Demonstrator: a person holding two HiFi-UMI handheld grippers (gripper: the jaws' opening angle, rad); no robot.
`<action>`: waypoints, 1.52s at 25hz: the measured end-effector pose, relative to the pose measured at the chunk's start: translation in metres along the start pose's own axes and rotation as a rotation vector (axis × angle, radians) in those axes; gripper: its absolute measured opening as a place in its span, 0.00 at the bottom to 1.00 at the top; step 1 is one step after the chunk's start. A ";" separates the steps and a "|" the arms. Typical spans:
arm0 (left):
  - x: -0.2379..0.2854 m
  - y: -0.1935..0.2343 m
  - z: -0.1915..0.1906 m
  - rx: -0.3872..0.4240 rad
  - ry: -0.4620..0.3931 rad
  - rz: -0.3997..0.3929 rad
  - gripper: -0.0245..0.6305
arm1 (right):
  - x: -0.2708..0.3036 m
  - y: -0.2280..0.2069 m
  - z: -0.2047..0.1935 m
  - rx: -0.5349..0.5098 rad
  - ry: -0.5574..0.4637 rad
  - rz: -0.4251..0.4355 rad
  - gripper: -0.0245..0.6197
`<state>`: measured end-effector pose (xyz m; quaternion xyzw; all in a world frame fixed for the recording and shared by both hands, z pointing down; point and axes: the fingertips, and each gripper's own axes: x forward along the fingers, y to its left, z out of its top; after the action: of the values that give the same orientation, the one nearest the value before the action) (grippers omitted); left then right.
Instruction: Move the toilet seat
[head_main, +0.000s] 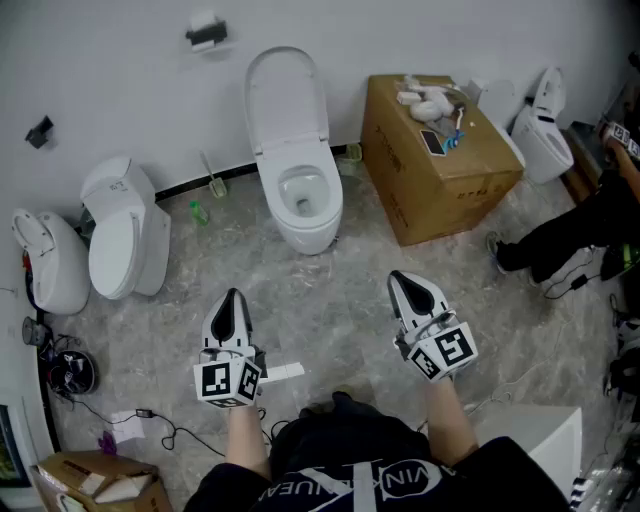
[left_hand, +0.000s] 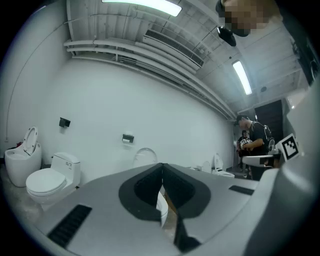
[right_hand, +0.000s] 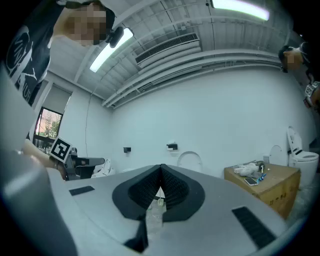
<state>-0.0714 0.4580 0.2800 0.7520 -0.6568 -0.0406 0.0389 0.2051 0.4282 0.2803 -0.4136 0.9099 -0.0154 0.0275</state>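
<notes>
White ceramic toilet (head_main: 300, 200), its oval lid (head_main: 288, 100) raised. Left tongs (head_main: 234, 295) and right tongs (head_main: 396, 277) pressed together, empty, well apart from it.

Upper right: a cardboard box (head_main: 470, 190) bore a phone (head_main: 433, 142) and white cloths (head_main: 425, 100); a white toilet (head_main: 543, 135) stood just beside it. Left: two more toilets (head_main: 120, 235) stood side by side. Top: a paper holder (head_main: 205, 33) hung on the wall. A green bottle (head_main: 199, 212) sat on the floor.

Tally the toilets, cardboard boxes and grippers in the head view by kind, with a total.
Toilets: 4
Cardboard boxes: 2
Grippers: 2
Total: 8
A white shape behind the big box is too hidden to count.
</notes>
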 end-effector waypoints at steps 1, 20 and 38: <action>0.000 -0.001 -0.001 0.000 -0.001 0.007 0.04 | 0.000 -0.003 0.001 0.001 0.001 0.004 0.05; 0.028 -0.012 -0.025 -0.055 0.012 0.029 0.05 | 0.021 -0.033 -0.021 0.029 0.047 0.067 0.10; 0.179 0.052 -0.102 -0.115 0.167 -0.020 0.25 | 0.146 -0.099 -0.107 0.108 0.258 0.061 0.23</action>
<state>-0.0867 0.2739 0.3858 0.7557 -0.6404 -0.0159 0.1361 0.1764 0.2537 0.3871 -0.3784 0.9159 -0.1164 -0.0669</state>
